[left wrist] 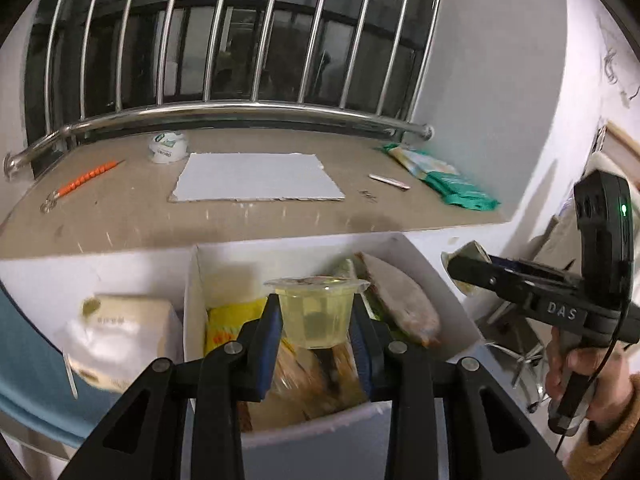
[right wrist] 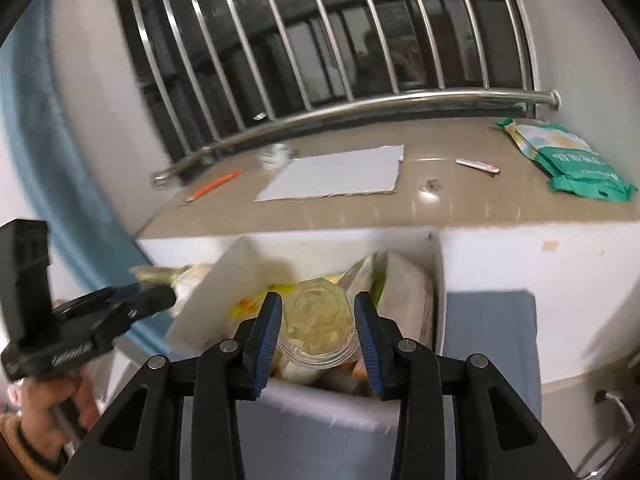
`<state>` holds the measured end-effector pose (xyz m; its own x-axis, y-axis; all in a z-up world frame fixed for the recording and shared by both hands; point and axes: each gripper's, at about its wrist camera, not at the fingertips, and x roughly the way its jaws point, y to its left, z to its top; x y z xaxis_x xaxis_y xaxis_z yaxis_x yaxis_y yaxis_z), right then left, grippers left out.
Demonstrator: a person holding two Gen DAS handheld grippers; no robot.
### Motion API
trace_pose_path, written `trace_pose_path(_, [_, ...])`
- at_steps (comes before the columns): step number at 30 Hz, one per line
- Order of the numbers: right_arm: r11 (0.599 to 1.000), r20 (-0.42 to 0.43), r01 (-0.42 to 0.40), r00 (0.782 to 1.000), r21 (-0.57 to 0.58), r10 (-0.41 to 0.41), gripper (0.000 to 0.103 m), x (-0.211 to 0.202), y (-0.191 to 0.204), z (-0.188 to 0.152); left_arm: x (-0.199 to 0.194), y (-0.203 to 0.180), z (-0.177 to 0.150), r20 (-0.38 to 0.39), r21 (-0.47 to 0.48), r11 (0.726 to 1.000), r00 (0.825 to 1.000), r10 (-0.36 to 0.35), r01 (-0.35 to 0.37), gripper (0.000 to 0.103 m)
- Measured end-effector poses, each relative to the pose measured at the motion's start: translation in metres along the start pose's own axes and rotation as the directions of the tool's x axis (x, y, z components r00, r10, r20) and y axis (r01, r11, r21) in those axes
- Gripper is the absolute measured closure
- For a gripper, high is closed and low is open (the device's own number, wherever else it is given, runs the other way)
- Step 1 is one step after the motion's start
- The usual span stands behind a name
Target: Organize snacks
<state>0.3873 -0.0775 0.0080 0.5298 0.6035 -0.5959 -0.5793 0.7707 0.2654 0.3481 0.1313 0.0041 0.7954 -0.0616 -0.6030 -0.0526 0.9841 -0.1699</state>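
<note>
The left gripper (left wrist: 316,316) is clamped on an upright jelly cup (left wrist: 316,312), both blue pads pressed to its sides, above the open white box (left wrist: 320,432). The right gripper (right wrist: 316,328) grips a second jelly cup (right wrist: 318,320), this one tipped so its faceted bottom faces the camera, also over the box (right wrist: 328,404).

The box is crowded: a yellow packet (left wrist: 228,328) lies at its left, a long brownish pack (left wrist: 404,300) leans along its right wall, and more wrappers lie under the cups, too blurred to name. Outside the box's left wall sits a white pouch (left wrist: 124,336), smeared by motion. In the right wrist view the other gripper's body crosses in front of that pouch, and a grey-blue cushion (right wrist: 492,332) lies right of the box.

Behind the box runs a brown ledge (left wrist: 120,216) under a steel rail (left wrist: 240,110) and window bars. On it lie a grey sheet (left wrist: 256,178), an orange pen (left wrist: 88,178), a white tub (left wrist: 168,146), a small white stick (left wrist: 388,181) and a green bag (left wrist: 444,180). A small shiny thing near the stick may be a clip; it is too small to tell. Both gripper bodies hide the box's near rim in part.
</note>
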Motion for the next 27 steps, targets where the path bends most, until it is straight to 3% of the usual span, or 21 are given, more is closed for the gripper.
trace_pose_path(4, [1.0, -0.03, 0.029, 0.999, 0.009, -0.029, 0.061, 0.022, -0.007, 0.01, 0.018, -0.001, 0.005, -0.025, 0.037, 0.999, 0.999, 0.035, -0.034, 0.065])
trace_pose_path(5, [1.0, -0.035, 0.026, 0.999, 0.013, -0.026, 0.059, 0.025, -0.008, 0.011, 0.021, 0.0, 0.004, -0.037, 0.034, 0.998, 0.998, 0.048, -0.047, 0.057])
trace_pose_path(6, [1.0, -0.048, 0.008, 0.999, 0.022, -0.006, 0.051, 0.03, -0.01, 0.012, 0.026, 0.0, 0.004, -0.052, 0.031, 0.998, 0.997, 0.058, -0.056, 0.028])
trace_pose_path(7, [0.999, -0.067, 0.004, 0.998, 0.034, -0.002, 0.014, 0.033, -0.012, 0.012, 0.028, 0.002, 0.001, -0.06, 0.025, 0.997, 0.996, 0.067, -0.066, 0.012])
trace_pose_path(8, [0.998, -0.066, 0.028, 0.998, 0.05, -0.025, 0.001, 0.034, -0.014, 0.011, 0.025, 0.002, -0.003, -0.045, 0.022, 0.997, 0.996, 0.073, -0.072, 0.0])
trace_pose_path(11, [0.997, -0.003, 0.061, 0.998, 0.049, -0.061, 0.0, 0.023, -0.016, 0.01, 0.01, 0.001, -0.011, 0.042, 0.034, 0.992, 0.992, 0.117, -0.118, 0.0])
trace_pose_path(14, [0.997, 0.01, 0.061, 0.998, 0.041, -0.061, 0.0, 0.012, -0.015, 0.007, -0.002, -0.003, -0.013, 0.062, 0.038, 0.986, 0.986, 0.157, -0.16, 0.0])
trace_pose_path(18, [0.986, 0.056, 0.163, 0.985, -0.037, -0.161, 0.0, -0.005, 0.0, 0.001, -0.033, -0.014, -0.018, 0.143, 0.072, 0.985, 0.979, 0.145, -0.157, 0.0])
trace_pose_path(22, [0.979, 0.072, 0.175, 0.983, -0.1, -0.169, 0.0, -0.025, 0.019, -0.007, -0.063, -0.026, -0.03, 0.201, 0.064, 0.969, 0.955, 0.22, -0.237, 0.0])
trace_pose_path(27, [0.983, 0.139, 0.148, 0.981, -0.111, -0.132, 0.0, -0.073, 0.037, -0.023, -0.102, -0.033, -0.047, 0.152, 0.037, 0.988, 0.978, 0.141, -0.148, 0.0])
